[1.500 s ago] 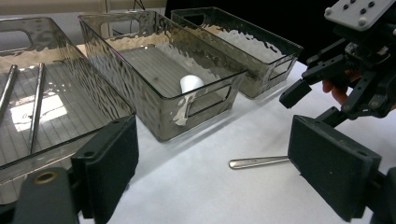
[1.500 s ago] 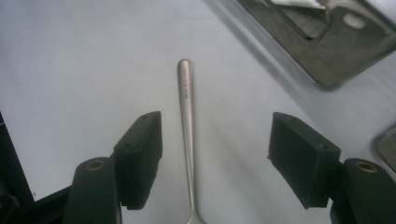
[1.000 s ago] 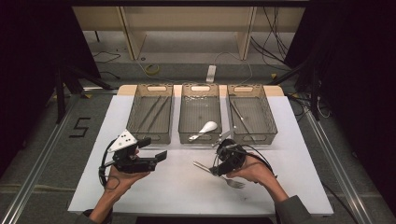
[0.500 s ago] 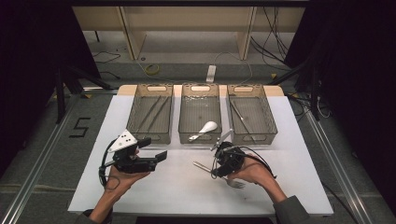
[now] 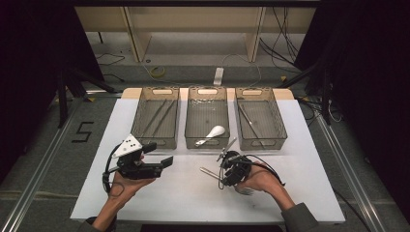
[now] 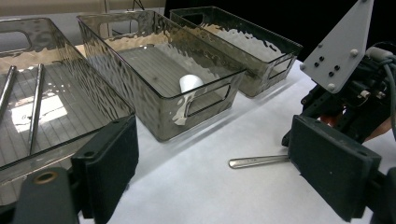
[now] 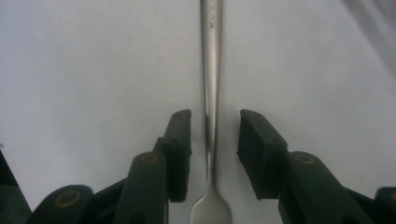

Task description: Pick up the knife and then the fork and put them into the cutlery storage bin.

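Observation:
A metal fork (image 5: 209, 172) lies on the white table, its tines (image 5: 244, 191) under the person's right hand. My right gripper (image 5: 224, 178) points down over it. In the right gripper view the fork handle (image 7: 211, 70) runs between the two jaws of my right gripper (image 7: 214, 122); the jaws have just been closing, and a thin gap shows on each side of the handle. My left gripper (image 5: 159, 154) hovers open at the left with nothing in it. In the left gripper view, my left gripper (image 6: 219, 163) faces the fork's handle end (image 6: 259, 161).
Three clear bins stand in a row at the back. The left bin (image 5: 140, 118) holds thin metal sticks, the middle bin (image 5: 189, 118) a white spoon (image 5: 212, 132), the right bin (image 5: 275, 118) a metal utensil (image 5: 245, 116). The white sheet (image 5: 183, 198) ends close to the person.
The right gripper's jaws have drawn closer together around the fork handle. Both hands have stayed nearly where they were.

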Motion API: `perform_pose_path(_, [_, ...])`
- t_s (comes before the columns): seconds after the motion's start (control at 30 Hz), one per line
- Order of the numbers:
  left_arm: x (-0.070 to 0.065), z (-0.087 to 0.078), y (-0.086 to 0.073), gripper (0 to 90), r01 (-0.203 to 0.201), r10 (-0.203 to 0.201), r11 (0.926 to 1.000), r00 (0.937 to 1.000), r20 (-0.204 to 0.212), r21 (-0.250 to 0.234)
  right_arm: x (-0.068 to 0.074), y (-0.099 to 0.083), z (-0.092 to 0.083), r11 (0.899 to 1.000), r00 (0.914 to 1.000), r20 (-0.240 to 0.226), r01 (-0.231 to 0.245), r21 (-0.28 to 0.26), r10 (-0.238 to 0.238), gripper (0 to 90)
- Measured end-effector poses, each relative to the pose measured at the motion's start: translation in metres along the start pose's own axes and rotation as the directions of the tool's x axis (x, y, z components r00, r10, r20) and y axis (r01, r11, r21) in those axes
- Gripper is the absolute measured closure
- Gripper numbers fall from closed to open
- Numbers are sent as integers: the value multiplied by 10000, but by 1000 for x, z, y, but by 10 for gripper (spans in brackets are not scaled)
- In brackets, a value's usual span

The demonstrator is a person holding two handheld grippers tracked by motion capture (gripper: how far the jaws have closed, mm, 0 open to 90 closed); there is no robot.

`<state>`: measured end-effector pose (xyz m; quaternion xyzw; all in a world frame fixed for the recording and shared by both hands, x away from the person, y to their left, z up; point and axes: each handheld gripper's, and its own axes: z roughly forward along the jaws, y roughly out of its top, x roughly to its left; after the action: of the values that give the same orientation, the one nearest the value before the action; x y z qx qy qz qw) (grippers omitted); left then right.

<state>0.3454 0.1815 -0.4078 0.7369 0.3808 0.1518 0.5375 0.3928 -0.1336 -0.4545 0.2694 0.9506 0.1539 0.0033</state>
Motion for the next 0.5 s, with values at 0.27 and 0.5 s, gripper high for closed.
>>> perform_pose_path(0.27, [0, 0, 0, 159, -50, 50, 10000, 10000, -2, 47, 1, 0, 3, 9996, 9999, -10, 130, 259, -130, 712])
perform_pose_path(0.5, [0, 0, 0, 159, -49, 49, 10000, 10000, -3, 41, 0, -1, 3, 9993, 9997, 28, 238, 288, -239, 756])
